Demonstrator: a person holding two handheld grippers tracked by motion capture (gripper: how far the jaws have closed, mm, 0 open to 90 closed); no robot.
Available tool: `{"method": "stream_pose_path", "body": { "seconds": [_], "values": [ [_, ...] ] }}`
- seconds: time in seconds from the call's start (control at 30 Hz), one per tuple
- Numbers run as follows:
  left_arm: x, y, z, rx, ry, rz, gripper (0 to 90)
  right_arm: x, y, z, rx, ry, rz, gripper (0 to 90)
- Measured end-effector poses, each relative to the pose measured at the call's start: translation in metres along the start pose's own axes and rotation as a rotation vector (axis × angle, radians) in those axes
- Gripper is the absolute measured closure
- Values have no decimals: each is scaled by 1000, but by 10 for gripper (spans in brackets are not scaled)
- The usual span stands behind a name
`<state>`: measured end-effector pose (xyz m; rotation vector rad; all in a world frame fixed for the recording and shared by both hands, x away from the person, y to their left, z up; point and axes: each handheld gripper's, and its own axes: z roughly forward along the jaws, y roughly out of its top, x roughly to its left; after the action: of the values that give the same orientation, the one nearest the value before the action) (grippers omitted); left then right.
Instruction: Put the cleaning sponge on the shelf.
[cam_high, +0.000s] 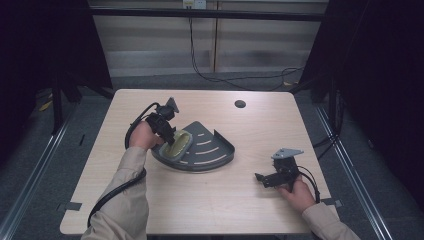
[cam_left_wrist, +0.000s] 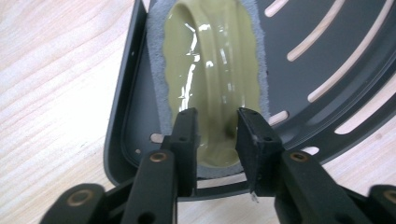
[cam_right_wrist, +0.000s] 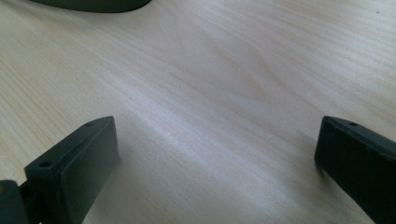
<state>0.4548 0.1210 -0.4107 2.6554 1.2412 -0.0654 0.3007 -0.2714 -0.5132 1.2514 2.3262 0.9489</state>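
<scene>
Pale wooden table, dark slotted corner tray near its middle

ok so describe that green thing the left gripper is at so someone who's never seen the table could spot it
Start from the wooden table and find the dark grey slotted tray near its middle. At the tray's left end lies a glossy olive-green oval dish on a grey pad, with the left gripper and its fingers around the near end. It is the only green, shiny thing there; all else is black, grey or wood.
</scene>
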Motion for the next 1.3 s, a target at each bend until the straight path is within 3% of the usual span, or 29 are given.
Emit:
{"method": "stream_pose_path", "body": {
  "seconds": [0.1,0.17,0.3,0.47,0.73,1.13,1.3],
  "values": [
    [-4,0,4,-1,8,18,624,0,0,0,2,-1,1,0],
    [-5,-2,9,9,21,0,599,0,0,0,2,-1,1,0],
    [-1,-6,15,17,20,2,628,0,0,0,2,-1,1,0],
    [10,-16,10,16,42,-41,631,0,0,0,2,0,0,0],
    [10,-21,2,-7,26,-30,602,0,0,0,3,1,0,0],
    [13,-37,-17,-83,35,-48,369,0,0,0,3,1,1,0],
    [14,-45,-26,-106,37,-56,322,0,0,0,3,1,1,0]
  ]
}}
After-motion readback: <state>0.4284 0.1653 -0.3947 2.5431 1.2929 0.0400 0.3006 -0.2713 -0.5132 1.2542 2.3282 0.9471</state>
